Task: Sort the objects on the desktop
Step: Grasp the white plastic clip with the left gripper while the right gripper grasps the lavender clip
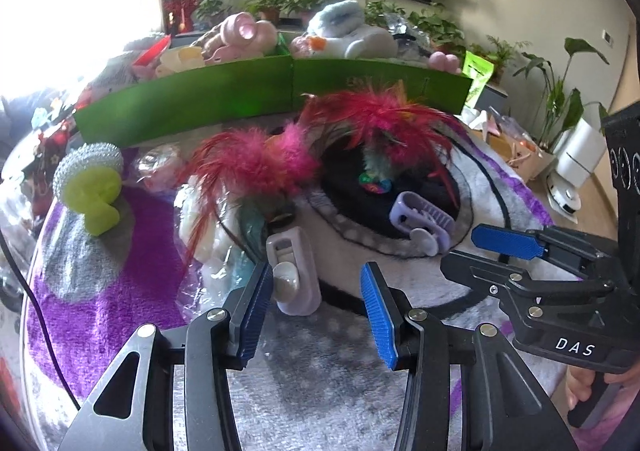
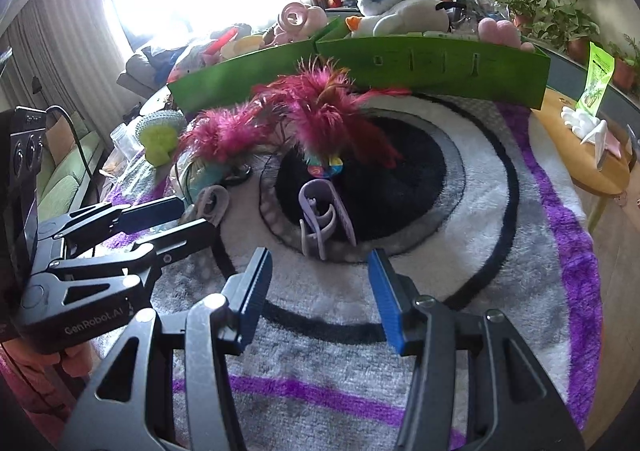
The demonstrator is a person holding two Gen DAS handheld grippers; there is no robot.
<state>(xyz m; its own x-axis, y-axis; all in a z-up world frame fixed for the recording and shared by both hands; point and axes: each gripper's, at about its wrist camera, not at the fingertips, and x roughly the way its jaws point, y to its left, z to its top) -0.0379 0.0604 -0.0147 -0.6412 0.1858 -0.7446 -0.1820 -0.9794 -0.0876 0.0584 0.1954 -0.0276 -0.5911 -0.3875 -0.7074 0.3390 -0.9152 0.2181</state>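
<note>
The rug [image 2: 460,211], white with purple, grey and black rings, serves as the landmark; its black centre patch sits near the middle of both views. Just behind the left gripper [image 1: 316,309] a heap of crinkled clear wrapping [image 1: 212,247] is too blurred to identify, and a teal item under the near feather toy [image 1: 256,167] is mostly hidden by plumes. The far feather toy [image 1: 380,119] overhangs the black patch and covers part of a small multicoloured ball [image 1: 374,183].

Along the rug's far edge stand two green cardboard bins [image 1: 280,91], side by side. The left one holds pink plush pieces [image 1: 244,35]; the right one holds a white and pale blue plush duck [image 1: 348,31] and more pink plush at its end. What lies deeper in them is out of sight behind the walls.

The right gripper [image 2: 320,295] reads "DAS" seen from the left wrist; the left gripper's body reads "GenRobot.AI" seen from the right wrist. A green pouch [image 2: 598,79] on the wooden side table [image 2: 580,155] carries print too small to read.

A lilac clip [image 1: 294,271] lies on the rug's white band between the left gripper's spread blue pads, unpressed. A second lilac clip [image 2: 324,219] lies at the black patch's near edge, ahead of the right gripper, whose jaws stand apart and empty. A lime-handled scrubber [image 1: 94,187] rests on the rug's purple part.
</note>
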